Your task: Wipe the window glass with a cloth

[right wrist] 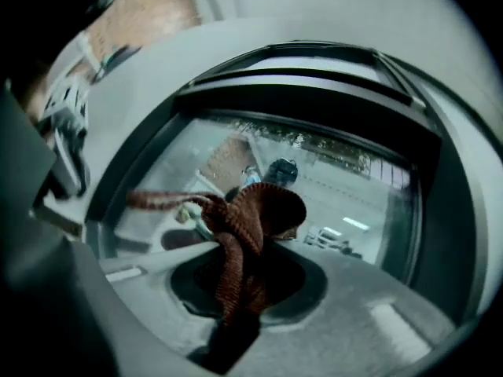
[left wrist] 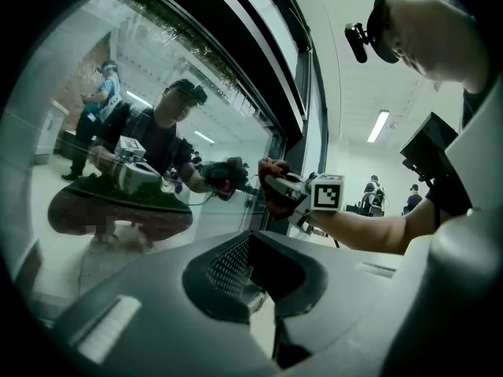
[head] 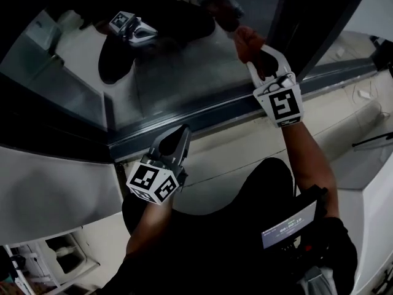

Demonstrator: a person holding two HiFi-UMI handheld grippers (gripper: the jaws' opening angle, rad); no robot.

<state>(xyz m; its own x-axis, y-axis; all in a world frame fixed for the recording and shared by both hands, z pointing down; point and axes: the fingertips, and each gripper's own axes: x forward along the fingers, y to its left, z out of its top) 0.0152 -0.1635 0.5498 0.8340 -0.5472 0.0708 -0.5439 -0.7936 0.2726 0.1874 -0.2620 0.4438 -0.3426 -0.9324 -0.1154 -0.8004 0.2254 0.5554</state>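
Here, right tongs (head: 258,53) clenched on half-hidden red cloth (right wrist: 263,206) at window glass (head: 184,66), left tongs (head: 179,134) closed, empty.

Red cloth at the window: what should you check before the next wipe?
1. Red cloth gripped by the right gripper: ok, bunched between its fingers.
2. Cloth pressed on the window glass: cannot tell; it sits very near its own reflection.
3. Left gripper out of the wiping path: ok, low by the sill, fingers together with nothing in them.
4. Loose cloth end free to drag: ok, one tail hangs out sideways.
5. Dirt left on the glass: cannot tell, reflections cover it.
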